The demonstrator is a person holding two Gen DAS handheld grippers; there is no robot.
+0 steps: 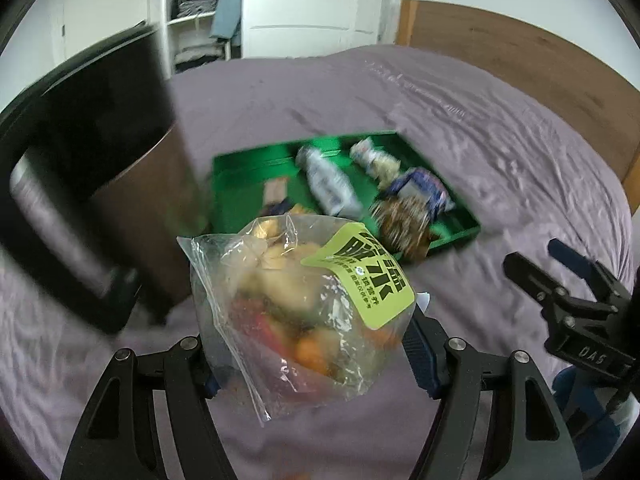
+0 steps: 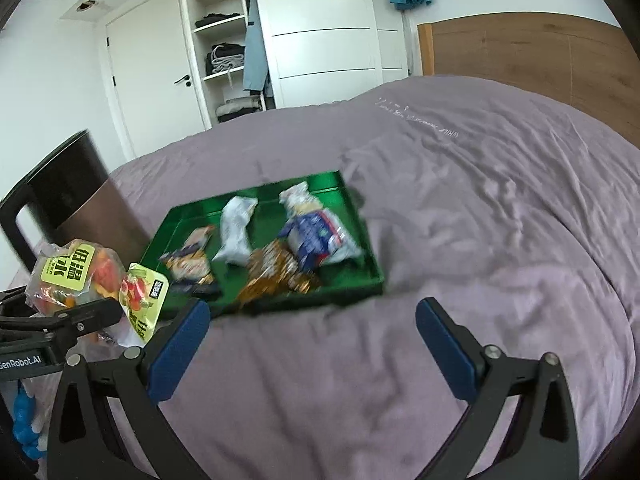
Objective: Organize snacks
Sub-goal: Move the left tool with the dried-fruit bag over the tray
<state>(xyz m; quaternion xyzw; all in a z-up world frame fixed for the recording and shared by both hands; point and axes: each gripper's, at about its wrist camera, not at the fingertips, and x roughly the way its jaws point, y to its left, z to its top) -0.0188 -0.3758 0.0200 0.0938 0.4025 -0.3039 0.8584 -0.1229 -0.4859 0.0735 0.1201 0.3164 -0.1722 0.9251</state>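
Left gripper: clamped on a clear snack bag with a yellow-green label, held above the purple bedspread, short of the tray. Right gripper: jaws wide, nothing between them. Green tray: on the bedspread, holding a white packet, blue-and-white packet, brown packet. Dark bin: left of tray.
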